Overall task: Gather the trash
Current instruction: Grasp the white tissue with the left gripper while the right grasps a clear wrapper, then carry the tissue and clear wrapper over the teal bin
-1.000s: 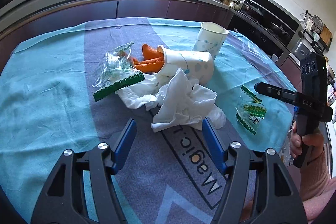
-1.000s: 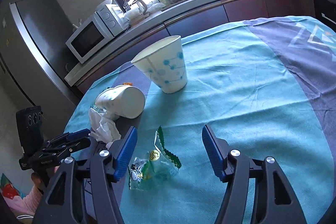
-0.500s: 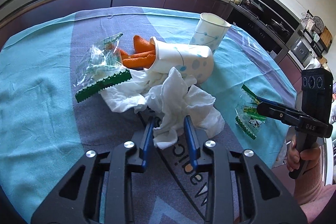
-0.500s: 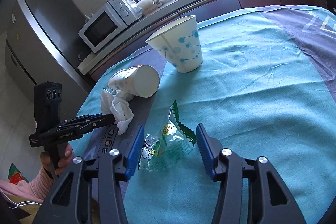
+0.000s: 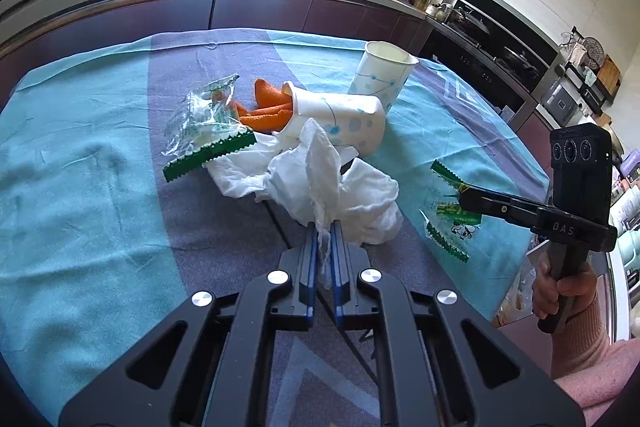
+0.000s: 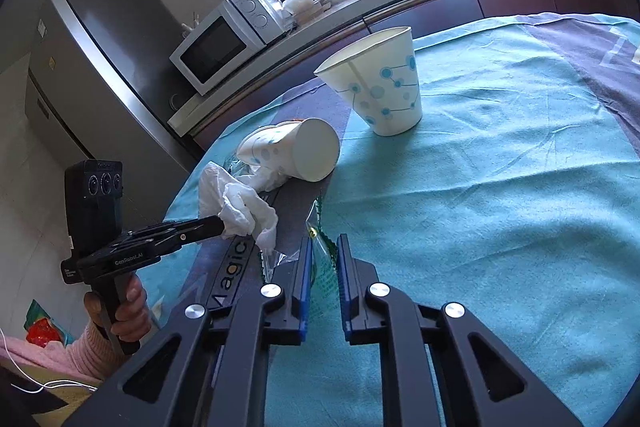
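A crumpled white tissue (image 5: 320,171) lies in the middle of the cloth, and my left gripper (image 5: 325,227) has its jaws closing on the near end, pads pinching the paper. The right wrist view shows that tissue (image 6: 236,203) bunched at the left gripper's (image 6: 218,223) tip. A clear wrapper with green serrated edges (image 5: 452,223) lies to the right. My right gripper (image 6: 323,241) is closing on this wrapper (image 6: 322,273), which stands squeezed between the blue pads. A second wrapper of the same kind (image 5: 204,131) lies left of the tissue, beside orange peel (image 5: 268,111).
A dotted paper cup (image 5: 340,119) lies on its side just behind the tissue, with the peel at its mouth. Another cup (image 5: 384,75) stands upright further back. The teal and grey tablecloth (image 5: 80,167) covers a round table; a kitchen counter runs behind it.
Both grippers went from wide open to nearly together. The left one moved up to the tissue and pinched its near end. The right one narrowed around the wrapper.
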{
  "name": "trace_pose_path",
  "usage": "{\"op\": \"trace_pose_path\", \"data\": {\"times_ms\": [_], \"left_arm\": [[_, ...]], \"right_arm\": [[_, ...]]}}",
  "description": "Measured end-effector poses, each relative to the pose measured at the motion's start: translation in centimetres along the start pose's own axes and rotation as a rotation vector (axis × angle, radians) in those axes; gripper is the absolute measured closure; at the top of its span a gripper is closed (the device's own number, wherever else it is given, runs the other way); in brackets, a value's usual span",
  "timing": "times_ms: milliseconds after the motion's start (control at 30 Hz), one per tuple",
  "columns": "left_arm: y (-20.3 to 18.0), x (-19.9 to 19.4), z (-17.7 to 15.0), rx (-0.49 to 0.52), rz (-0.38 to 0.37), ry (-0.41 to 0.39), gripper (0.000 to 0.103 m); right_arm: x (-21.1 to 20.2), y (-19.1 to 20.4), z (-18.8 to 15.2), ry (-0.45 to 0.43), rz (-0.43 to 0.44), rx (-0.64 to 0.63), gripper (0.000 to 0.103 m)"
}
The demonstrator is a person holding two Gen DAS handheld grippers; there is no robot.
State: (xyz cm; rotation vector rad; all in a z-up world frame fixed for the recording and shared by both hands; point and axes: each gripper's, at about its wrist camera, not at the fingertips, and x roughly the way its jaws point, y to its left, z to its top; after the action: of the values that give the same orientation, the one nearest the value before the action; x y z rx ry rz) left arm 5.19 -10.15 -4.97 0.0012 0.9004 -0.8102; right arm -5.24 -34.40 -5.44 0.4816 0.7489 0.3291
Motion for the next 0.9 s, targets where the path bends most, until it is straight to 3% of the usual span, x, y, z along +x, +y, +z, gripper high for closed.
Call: {"op": "trace_pose_path", "data": {"times_ms": [267,900], "left_arm": [[1.0,-4.4,-1.3,-0.025,-0.022,-0.069,0.097],[4.1,-12.8,-5.7,-0.101,0.112,-0.176,0.097]], "right_arm": [[0.7,2.2,0.7,-0.008,0.049,-0.040,0.093],[5.2,8.2,1.4,0.050,0.190,-0.131,0.093]]}}
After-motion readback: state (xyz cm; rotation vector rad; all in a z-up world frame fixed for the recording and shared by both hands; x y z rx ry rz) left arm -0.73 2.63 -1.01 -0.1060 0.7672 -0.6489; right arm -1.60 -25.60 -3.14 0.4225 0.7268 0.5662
